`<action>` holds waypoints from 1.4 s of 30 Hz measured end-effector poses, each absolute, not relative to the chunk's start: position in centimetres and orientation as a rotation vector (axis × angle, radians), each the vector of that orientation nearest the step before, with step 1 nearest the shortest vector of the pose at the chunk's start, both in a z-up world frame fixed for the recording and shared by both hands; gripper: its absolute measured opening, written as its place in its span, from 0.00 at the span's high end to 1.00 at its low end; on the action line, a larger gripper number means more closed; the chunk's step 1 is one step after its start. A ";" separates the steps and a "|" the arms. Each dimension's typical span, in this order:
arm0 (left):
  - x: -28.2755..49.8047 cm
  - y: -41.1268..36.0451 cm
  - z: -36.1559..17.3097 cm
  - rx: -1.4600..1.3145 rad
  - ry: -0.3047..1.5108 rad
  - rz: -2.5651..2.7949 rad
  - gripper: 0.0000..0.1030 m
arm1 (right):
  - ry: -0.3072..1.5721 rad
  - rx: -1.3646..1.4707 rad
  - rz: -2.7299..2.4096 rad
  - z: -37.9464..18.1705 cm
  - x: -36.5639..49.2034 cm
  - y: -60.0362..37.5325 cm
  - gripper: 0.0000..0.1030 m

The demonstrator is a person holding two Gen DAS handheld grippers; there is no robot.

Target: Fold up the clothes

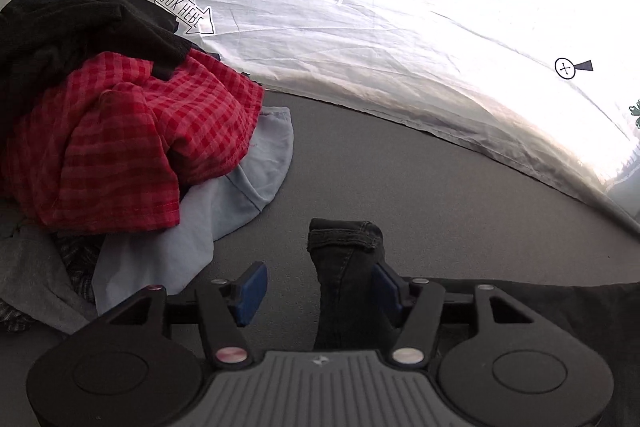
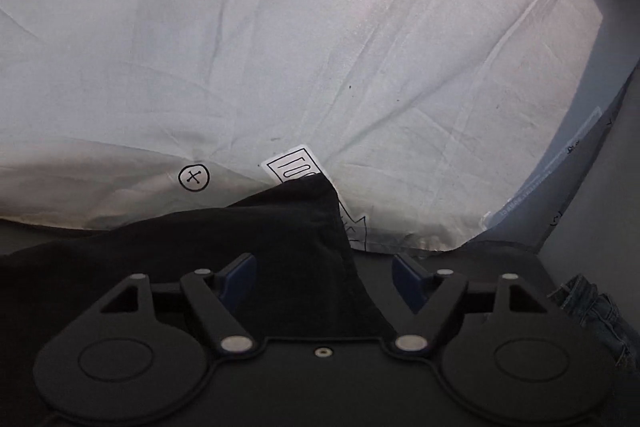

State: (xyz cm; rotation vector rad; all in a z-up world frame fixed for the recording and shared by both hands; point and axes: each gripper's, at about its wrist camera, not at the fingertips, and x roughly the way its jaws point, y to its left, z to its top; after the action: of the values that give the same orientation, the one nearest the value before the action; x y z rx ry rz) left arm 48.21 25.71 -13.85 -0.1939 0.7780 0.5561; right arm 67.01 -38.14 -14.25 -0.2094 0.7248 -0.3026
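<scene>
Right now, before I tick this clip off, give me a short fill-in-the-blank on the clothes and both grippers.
1. On the pile, the red checked shirt lies beneath a ____ garment.
2. The jaws of the left gripper stand ____ around a dark trouser leg.
3. Under the red shirt spreads a light ____ garment.
4. A corner of black cloth lies between the right gripper's open jaws, covering a printed ____.

Missing words: black; open; blue; arrow

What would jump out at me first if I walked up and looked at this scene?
The red checked shirt, heaped on the clothes pile at the left with a black garment above it. Behind lies a bright white sheet printed with arrows, and dark jeans stand between the left gripper's open blue pads.
</scene>
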 end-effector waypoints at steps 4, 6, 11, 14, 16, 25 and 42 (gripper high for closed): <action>40.9 25.9 -13.7 -0.177 0.810 0.602 0.29 | 0.773 -0.081 -0.341 -15.0 56.9 -38.7 0.11; 37.4 26.0 -14.8 -0.222 0.840 0.623 0.24 | 0.800 0.050 -0.380 -15.6 51.6 -39.4 0.07; 31.3 25.8 -17.7 -0.425 0.833 0.618 0.13 | 0.833 0.302 -0.470 -16.9 40.0 -40.4 0.02; 30.3 25.7 -19.2 -0.492 0.831 0.590 0.12 | 0.848 0.344 -0.483 -17.0 35.3 -40.3 0.02; 30.3 25.4 -19.9 -0.475 0.824 0.580 0.18 | 0.850 0.310 -0.494 -16.5 33.1 -39.8 0.02; 24.9 25.7 -13.6 -0.495 0.661 0.565 0.88 | 0.800 0.419 -0.590 -14.9 25.8 -40.7 0.01; 17.6 28.7 -19.1 -0.657 0.843 0.658 0.62 | 0.668 0.887 -0.659 -18.6 17.0 -45.8 0.01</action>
State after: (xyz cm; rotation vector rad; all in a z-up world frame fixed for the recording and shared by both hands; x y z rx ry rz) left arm 17.55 28.74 -19.06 -0.6570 0.8430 0.6585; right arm 16.97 -45.83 -18.64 0.8875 0.6676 -0.6595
